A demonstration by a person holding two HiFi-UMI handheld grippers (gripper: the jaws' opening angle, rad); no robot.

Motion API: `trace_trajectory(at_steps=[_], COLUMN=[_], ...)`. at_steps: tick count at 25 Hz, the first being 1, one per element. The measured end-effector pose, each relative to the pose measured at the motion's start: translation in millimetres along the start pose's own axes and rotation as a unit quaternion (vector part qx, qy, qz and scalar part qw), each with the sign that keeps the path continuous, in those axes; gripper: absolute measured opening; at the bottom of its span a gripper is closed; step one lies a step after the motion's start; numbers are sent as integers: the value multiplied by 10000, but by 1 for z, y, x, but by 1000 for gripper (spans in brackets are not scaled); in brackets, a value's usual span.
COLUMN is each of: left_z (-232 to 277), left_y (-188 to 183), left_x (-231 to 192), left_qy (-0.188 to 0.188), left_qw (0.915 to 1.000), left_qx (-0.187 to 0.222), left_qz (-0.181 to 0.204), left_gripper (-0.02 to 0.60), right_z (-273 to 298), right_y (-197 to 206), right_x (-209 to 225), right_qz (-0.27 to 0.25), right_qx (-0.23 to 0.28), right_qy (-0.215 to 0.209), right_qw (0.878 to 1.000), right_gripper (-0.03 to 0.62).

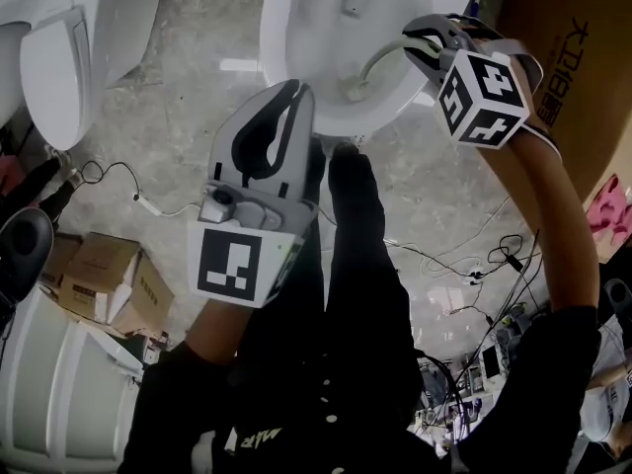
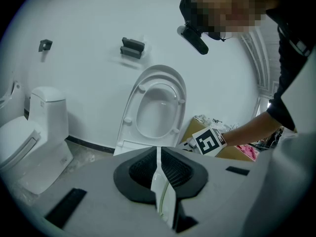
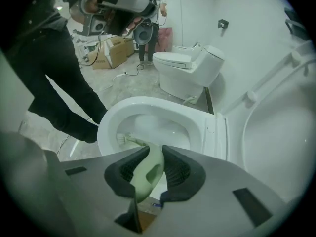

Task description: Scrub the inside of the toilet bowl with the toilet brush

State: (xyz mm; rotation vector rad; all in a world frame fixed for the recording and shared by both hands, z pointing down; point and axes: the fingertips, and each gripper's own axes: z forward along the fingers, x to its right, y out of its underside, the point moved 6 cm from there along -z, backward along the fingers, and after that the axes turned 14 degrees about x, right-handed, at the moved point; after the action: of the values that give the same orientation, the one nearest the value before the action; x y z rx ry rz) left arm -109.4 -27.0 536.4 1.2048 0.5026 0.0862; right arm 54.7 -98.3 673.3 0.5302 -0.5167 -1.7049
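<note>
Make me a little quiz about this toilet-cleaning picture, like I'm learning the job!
1. True or false: the toilet seat is flipped up.
2. What is the right claw gripping? A) a sponge B) the toilet brush C) a cable
3. Fill in the blank: the brush's bristles are down inside the toilet ____.

Key: 1 true. 2 B. 3 bowl.
</note>
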Motion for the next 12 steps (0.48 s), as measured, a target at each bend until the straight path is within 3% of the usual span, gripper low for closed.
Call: trace_trajectory(at_steps=[7,12], left_z=[-2,-1], left_y=[2,5], left_x=[-1,5], left_qy=[40,60], left_qw=[10000,9999], left_qx=[-52,-73], left_qz=[57,35], left_gripper=[48,48], right_z=[1,2], right_y=[19,34], right_x=[-8,-24], right_qz=[1088,2007], right_qx=[242,412], right_qy=[297,740], right_qw=[9933,9760], right_gripper=[87,87])
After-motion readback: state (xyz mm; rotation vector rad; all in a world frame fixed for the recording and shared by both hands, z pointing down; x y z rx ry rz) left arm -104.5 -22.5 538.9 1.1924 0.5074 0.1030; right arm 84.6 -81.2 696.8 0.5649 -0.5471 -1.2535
